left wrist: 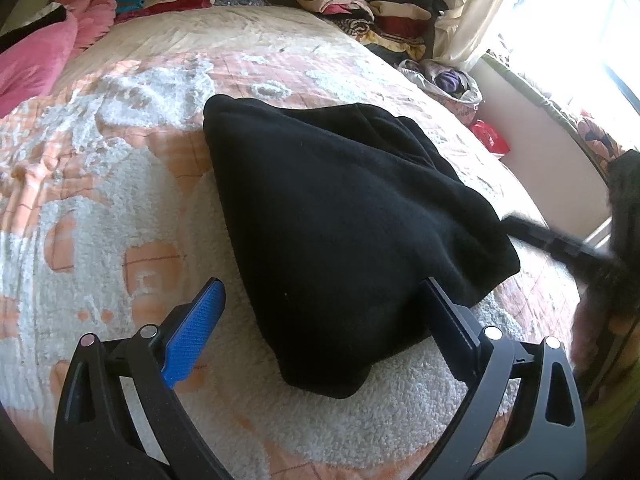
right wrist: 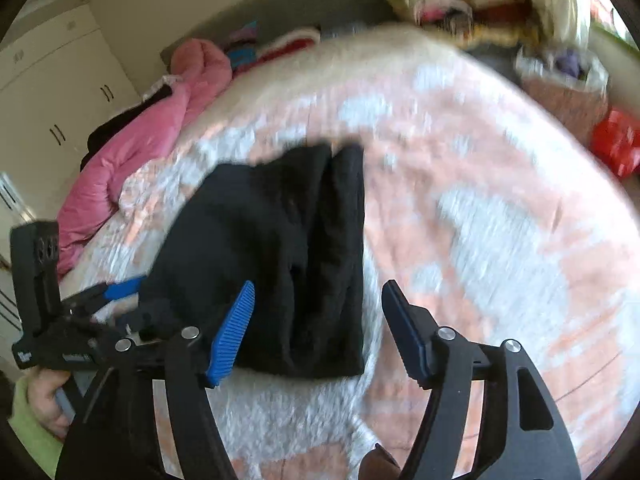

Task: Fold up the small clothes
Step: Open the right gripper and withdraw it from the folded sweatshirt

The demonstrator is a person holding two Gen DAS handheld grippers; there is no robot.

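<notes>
Patterned bedspread [left wrist: 120, 184] under black folded garment [left wrist: 340, 220]. Left gripper [left wrist: 320, 312] wide open astride garment's near corner, right gripper [right wrist: 318, 320] open, empty, over garment's near edge. Risk, judging through blur: fingertip snagging top layer, undoing fold.

black garment [right wrist: 280, 248], right gripper [right wrist: 318, 328] fingers apart

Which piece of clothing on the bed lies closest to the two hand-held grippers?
The black garment, folded in the middle of the bed. The pink jacket and the stacked clothes sit far off at the bed's edges.
</notes>
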